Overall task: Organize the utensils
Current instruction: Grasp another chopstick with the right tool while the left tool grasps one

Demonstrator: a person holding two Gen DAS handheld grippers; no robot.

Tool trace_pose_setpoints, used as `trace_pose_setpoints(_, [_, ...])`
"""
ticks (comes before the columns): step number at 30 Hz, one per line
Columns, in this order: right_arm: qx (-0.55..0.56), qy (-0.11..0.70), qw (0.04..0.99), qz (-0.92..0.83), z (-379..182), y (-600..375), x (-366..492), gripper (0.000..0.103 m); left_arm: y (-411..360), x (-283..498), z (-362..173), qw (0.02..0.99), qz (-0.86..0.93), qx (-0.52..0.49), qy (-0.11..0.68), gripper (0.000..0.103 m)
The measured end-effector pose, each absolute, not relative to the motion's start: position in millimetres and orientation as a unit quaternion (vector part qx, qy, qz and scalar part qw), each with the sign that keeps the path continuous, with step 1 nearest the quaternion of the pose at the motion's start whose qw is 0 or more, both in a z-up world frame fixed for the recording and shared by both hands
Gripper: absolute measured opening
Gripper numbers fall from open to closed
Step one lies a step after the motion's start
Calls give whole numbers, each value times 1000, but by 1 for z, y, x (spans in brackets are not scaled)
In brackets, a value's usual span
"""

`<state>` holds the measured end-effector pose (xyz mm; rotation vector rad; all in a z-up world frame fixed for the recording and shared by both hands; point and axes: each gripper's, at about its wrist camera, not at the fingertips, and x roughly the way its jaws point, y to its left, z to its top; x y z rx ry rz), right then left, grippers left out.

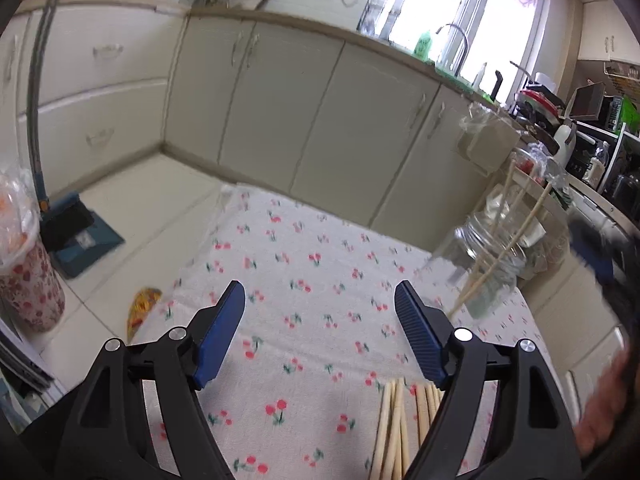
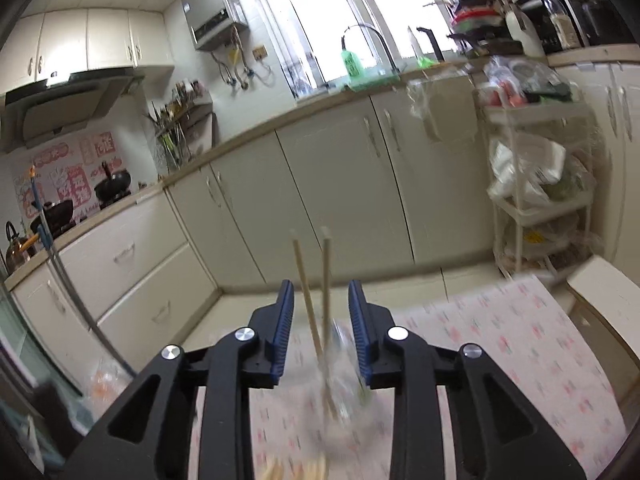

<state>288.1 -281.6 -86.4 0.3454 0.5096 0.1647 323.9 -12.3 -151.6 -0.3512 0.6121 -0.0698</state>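
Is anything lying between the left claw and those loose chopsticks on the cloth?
Nothing visible. The left gripper hangs open over bare cloth; the chopsticks lie just beneath its right finger. The jar stands off to the side.

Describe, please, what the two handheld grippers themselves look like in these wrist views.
Both look alike. The left gripper and right gripper have black angular plastic frames with triangular cutouts and round silver pivot bolts. Each carries two flat blue finger pads with fine ribbing on the inner faces. No cables or markings show. A blurred bare hand appears at the left view's right edge.
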Motion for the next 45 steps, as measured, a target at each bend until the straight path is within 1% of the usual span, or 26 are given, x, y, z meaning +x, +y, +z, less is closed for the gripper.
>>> trace_pose_setpoints(2, [149,307,935,100,-105,-275,270,29,-9,316,-152,933,-37,-170,316,74])
trace_pose_setpoints(5, [117,376,909,134,-134,-260,252,19,-11,303,-155,925,-50,-147,348,74])
trace_pose_setpoints(8, [99,420,888,156,-158,-243,244,14,-18,287,-159,918,-65,-117,374,74])
trace_pose_setpoints(13, [70,438,883,153,-169,-225,253,13,-35,272,-158,915,-75,-65,392,74])
trace_pose_setpoints(19, [18,461,877,136,-183,-217,256,13,-56,273,-163,909,-82,-15,409,74])
trace_pose_setpoints(20, [11,463,877,132,-183,-218,255,11,-58,274,-163,908,-81,-8,411,74])
trace_pose_setpoints(23, [12,474,873,119,-183,-230,254,9,-57,280,-166,905,-70,4,419,74])
trace_pose_setpoints(27, [18,485,866,123,-181,-239,254,9,-57,289,-169,901,-77,11,428,74])
trace_pose_setpoints(31, [14,484,866,124,-181,-238,260,9,-68,298,-172,894,-88,34,439,74])
trace_pose_setpoints(41, [37,474,870,134,-184,-245,266,9,-74,309,-187,880,-65,43,468,74])
trace_pose_setpoints(45, [42,471,871,134,-184,-245,269,9,-82,312,-188,880,-62,58,468,73])
